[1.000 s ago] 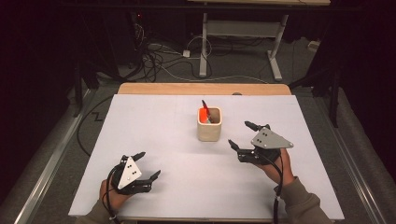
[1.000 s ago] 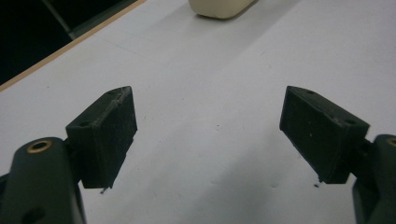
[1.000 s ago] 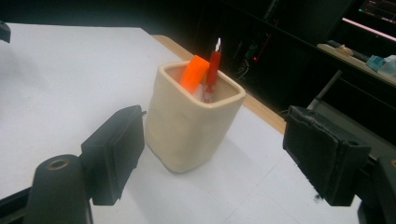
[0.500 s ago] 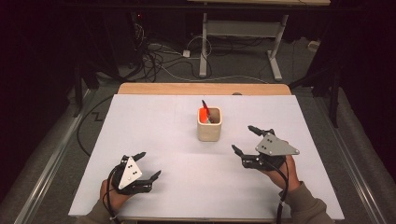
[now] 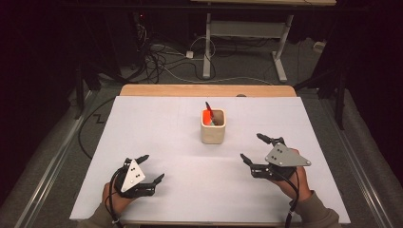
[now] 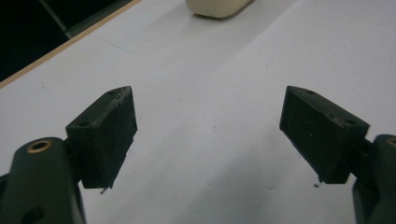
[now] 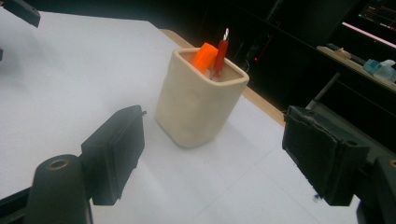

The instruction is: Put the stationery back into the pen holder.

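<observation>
While I watched from the high view, the cup [image 5: 213, 126] stood mid-counter [image 5: 157, 118], pens upright inside; my left tool [image 5: 146, 167] and right tool [image 5: 259, 149] rested apart near the front edge, both gaping, with bare room all round. In the left gripper view, only the cup's base showed ahead. In the right gripper view, the cup sat between my spread jaws, reachable.

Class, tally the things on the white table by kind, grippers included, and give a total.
Cream cup: 1
Orange item standing in the cup: 1
Red tool standing in the cup: 1
Grippers, both open: 2, left gripper and right gripper
Total: 5
</observation>
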The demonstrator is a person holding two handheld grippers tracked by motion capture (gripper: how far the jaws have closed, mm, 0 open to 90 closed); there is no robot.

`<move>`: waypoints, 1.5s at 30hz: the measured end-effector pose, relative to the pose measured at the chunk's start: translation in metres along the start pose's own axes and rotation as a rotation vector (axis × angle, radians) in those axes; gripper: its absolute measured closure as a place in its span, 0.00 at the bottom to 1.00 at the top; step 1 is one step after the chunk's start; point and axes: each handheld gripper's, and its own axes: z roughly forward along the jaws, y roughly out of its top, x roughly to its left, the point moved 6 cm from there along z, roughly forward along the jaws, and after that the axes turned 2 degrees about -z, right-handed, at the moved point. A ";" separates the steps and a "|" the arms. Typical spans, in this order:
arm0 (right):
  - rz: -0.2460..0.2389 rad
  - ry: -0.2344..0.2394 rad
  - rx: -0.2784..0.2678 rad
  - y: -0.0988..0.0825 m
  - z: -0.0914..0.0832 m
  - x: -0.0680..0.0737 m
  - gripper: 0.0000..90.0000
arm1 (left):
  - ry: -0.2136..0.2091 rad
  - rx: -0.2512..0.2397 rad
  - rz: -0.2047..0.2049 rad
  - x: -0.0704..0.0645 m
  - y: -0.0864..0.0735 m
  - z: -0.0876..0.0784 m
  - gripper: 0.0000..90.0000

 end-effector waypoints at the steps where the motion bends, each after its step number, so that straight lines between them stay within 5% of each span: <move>1: -0.001 0.001 -0.001 -0.001 -0.001 0.000 0.24 | 0.000 0.000 0.001 0.000 0.000 0.000 0.21; 14: -0.014 0.009 0.016 -0.023 -0.012 0.008 0.24 | -0.002 0.002 0.006 -0.001 0.000 0.001 0.21; 45: 0.039 -0.019 0.102 -0.092 -0.045 0.007 0.23 | -0.024 0.007 0.031 -0.006 0.006 0.008 0.21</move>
